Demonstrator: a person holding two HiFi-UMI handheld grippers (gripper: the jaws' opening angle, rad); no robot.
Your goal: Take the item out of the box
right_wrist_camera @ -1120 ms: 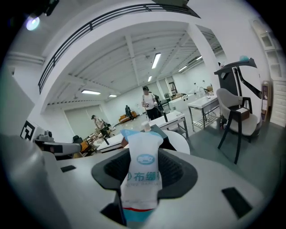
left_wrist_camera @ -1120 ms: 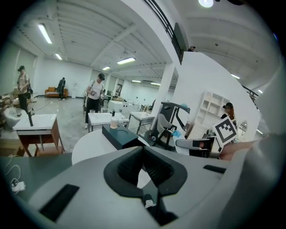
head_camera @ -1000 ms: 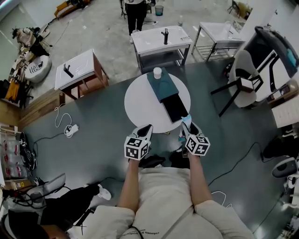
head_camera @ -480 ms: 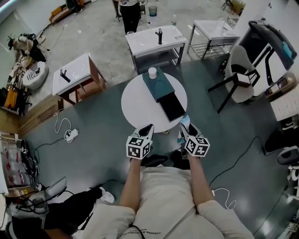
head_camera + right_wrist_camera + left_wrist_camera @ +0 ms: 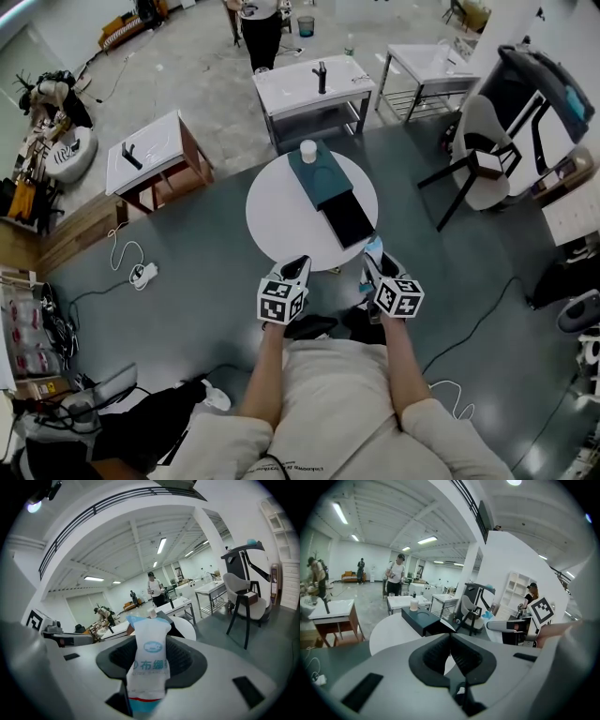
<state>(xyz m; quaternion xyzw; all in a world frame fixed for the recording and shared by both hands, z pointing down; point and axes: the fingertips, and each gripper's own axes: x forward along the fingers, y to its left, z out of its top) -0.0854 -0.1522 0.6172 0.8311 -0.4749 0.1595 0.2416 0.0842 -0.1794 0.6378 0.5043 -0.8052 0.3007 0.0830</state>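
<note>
A teal box (image 5: pixel 322 178) lies on the round white table (image 5: pixel 281 216), its black drawer (image 5: pixel 349 221) pulled out toward me. At the box's far end stands a small white cup (image 5: pixel 308 150). My right gripper (image 5: pixel 374 255) hovers off the table's near edge, shut on a white-and-blue packet (image 5: pixel 149 663) that sticks up between its jaws. My left gripper (image 5: pixel 295 270) is held beside it at the near rim, shut with nothing in it. In the left gripper view the box (image 5: pixel 419 619) and cup (image 5: pixel 414 604) lie ahead.
Two white sink tables (image 5: pixel 314 82) (image 5: pixel 150 150) stand beyond the round one. A grey chair (image 5: pixel 483 159) is at the right. A person (image 5: pixel 251 23) stands at the back. Cables (image 5: pixel 127 258) trail over the grey floor.
Both grippers have drifted slightly back toward my body, the packet still in the right one. The view has shifted a little; the box and drawer have not moved.
</note>
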